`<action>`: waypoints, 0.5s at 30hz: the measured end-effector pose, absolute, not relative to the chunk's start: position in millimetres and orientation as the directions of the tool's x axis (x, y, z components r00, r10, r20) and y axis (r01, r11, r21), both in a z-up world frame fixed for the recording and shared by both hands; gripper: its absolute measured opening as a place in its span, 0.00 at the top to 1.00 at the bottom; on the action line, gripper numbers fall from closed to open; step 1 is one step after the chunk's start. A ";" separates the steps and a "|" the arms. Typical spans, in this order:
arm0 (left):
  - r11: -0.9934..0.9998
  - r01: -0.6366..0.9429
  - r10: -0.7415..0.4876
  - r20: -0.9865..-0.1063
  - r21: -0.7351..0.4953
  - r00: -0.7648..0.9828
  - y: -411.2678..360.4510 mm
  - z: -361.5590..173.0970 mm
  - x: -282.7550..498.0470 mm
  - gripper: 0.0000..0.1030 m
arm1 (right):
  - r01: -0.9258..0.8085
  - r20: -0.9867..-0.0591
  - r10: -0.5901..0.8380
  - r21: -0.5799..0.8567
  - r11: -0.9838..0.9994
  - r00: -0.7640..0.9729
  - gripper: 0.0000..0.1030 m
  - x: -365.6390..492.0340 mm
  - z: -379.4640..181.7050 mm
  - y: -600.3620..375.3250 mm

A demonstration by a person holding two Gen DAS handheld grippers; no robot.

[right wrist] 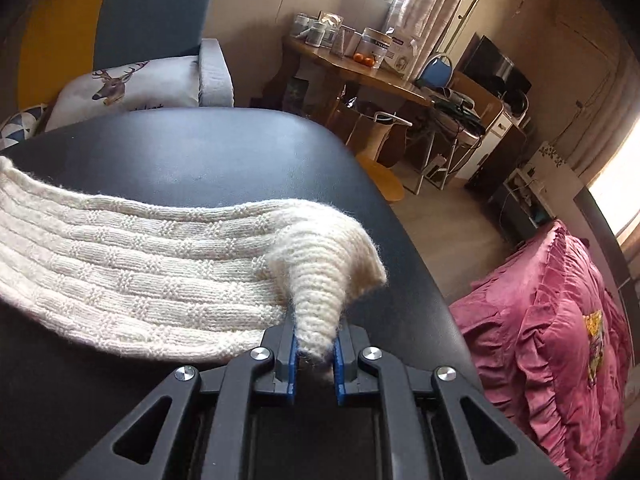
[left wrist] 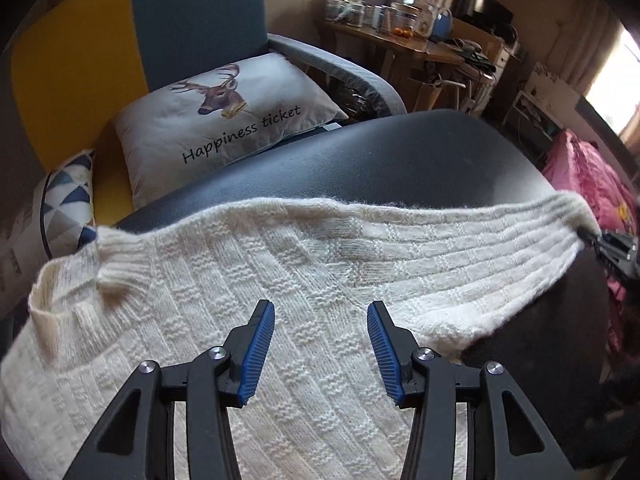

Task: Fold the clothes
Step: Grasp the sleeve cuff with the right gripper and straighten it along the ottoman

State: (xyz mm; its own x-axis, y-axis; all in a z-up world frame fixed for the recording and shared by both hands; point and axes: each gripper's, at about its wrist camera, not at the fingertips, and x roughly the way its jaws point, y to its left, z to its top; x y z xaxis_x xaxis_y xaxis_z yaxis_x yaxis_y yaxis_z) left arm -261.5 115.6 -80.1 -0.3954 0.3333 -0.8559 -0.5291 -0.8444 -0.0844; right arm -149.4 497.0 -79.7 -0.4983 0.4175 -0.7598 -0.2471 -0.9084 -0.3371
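Lying cream knit sweater (left wrist: 248, 280), cuff in right gripper (right wrist: 316, 350); left gripper (left wrist: 321, 312) half-open, seemingly empty.

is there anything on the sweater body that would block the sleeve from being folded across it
Nothing visible lies on the sweater. Only the open left gripper hangs above its body, while the right gripper pinches the sleeve cuff.

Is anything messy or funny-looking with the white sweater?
Only a little. The sweater lies spread on the dark table, but its sleeve cuff is bunched up and lifted, pinched in the right hand-held gripper. That is part of folding. Nothing looks torn or spilled.
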 end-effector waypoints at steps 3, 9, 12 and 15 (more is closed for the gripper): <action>-0.807 -0.588 0.328 -0.863 -0.046 -0.383 132.2 -88.0 -266.3 0.53 | -0.252 -0.783 0.419 -0.337 -0.907 -0.461 0.88 -168.1 -93.4 505.7; -0.830 -0.554 0.295 -0.889 -0.058 -0.350 138.7 -119.4 -281.0 0.58 | -0.279 -0.791 0.406 -0.305 -0.910 -0.458 0.88 -161.7 -109.6 513.0; -0.830 -0.543 0.369 -0.858 -0.130 -0.359 138.4 -103.4 -285.6 0.64 | -0.289 -0.794 0.394 -0.285 -0.914 -0.463 0.88 -157.0 -108.4 517.5; -0.815 -0.555 0.421 -0.831 -0.170 -0.363 153.3 -91.0 -296.9 0.64 | -0.296 -0.795 0.393 -0.279 -0.913 -0.462 0.87 -155.0 -108.5 521.3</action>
